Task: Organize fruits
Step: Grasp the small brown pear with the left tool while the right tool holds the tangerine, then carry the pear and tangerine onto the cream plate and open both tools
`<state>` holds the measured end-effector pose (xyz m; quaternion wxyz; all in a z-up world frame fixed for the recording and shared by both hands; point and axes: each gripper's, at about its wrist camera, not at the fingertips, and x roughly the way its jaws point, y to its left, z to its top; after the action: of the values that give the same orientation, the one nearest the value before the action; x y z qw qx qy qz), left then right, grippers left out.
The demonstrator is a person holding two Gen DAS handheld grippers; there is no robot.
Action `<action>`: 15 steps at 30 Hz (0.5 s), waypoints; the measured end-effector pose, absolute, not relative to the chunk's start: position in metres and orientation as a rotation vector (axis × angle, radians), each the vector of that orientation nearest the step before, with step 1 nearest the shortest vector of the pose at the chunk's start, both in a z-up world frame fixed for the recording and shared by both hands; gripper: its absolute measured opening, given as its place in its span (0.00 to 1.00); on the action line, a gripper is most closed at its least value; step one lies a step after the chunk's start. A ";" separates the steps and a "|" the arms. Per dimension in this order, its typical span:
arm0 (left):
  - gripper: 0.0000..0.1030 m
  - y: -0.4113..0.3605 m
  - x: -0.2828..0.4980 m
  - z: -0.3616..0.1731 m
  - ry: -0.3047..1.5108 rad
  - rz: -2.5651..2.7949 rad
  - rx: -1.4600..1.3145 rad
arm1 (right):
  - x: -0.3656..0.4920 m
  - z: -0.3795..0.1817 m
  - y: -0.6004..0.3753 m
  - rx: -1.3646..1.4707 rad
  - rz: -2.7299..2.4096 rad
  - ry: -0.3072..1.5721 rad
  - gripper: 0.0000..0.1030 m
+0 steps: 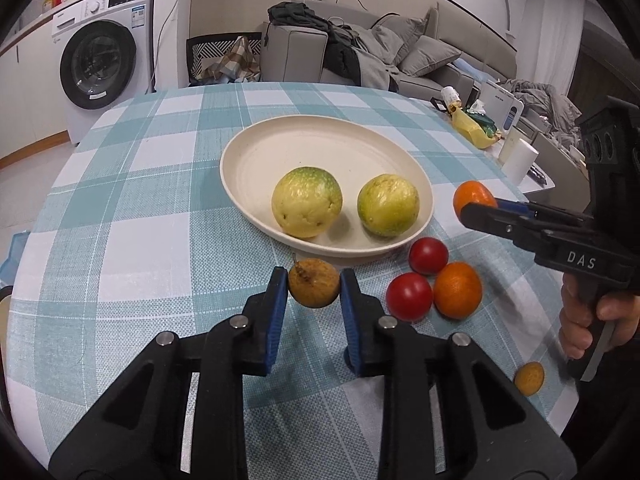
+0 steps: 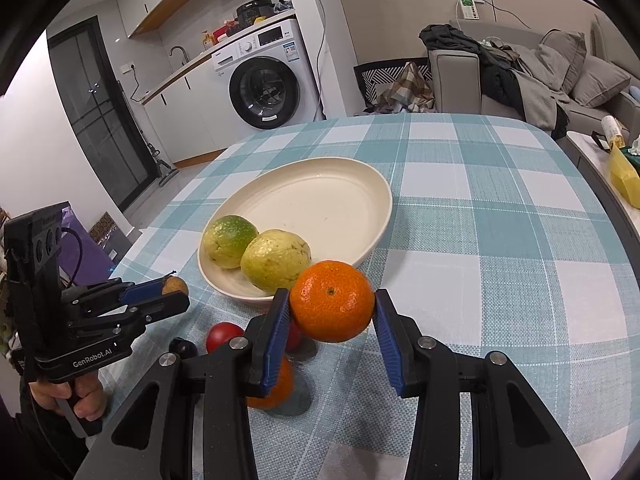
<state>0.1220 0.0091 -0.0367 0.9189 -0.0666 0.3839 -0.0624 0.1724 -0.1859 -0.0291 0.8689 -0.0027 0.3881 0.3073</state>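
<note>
Left gripper [image 1: 314, 284]: I have it clamped on a small brown fruit [image 1: 314, 283], both blue pads pressing its sides, just short of the plate's near rim.
Right gripper [image 2: 332, 308]: I grip an orange [image 2: 331, 306] between the pads, lifted clear of the cloth, close to the plate's edge.
Plate [image 1: 280, 140]: cream, in the middle of the checked tablecloth [image 1: 140, 240]; it holds two yellow-green guavas [image 1: 307, 202], side by side near the front rim. The rest of the plate is bare.
Done so far: by my reading, only the two guavas are sorted onto the plate.
In hand: the brown fruit and the orange, both ready to go over the rim, I judge.
Left on the table: two red tomatoes [image 1: 409, 297] and a second orange [image 1: 458, 289] clustered just beside the plate, touching or nearly so; another small brown fruit [image 1: 529, 378] lies well apart, near the table's edge by my right hand [image 1: 588, 320].
Progress: early to middle, I reckon; four pieces wait after these two.
</note>
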 end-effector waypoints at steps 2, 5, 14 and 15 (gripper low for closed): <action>0.23 0.008 0.122 -0.035 0.786 -0.130 -0.132 | 0.171 -0.027 -0.184 -0.010 0.648 0.806 0.41; 0.23 0.008 0.122 -0.034 0.785 -0.127 -0.133 | 0.170 -0.026 -0.179 -0.022 0.660 0.803 0.41; 0.23 0.009 0.128 -0.026 0.769 -0.122 -0.139 | 0.171 -0.023 -0.170 -0.035 0.680 0.812 0.41; 0.23 0.010 0.129 -0.026 0.769 -0.122 -0.143 | 0.172 -0.023 -0.169 -0.036 0.682 0.813 0.41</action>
<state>0.1293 0.0097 -0.0257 0.9227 -0.0695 0.3744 -0.0592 0.1716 -0.1693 -0.0233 0.8623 -0.0170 0.3878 0.3250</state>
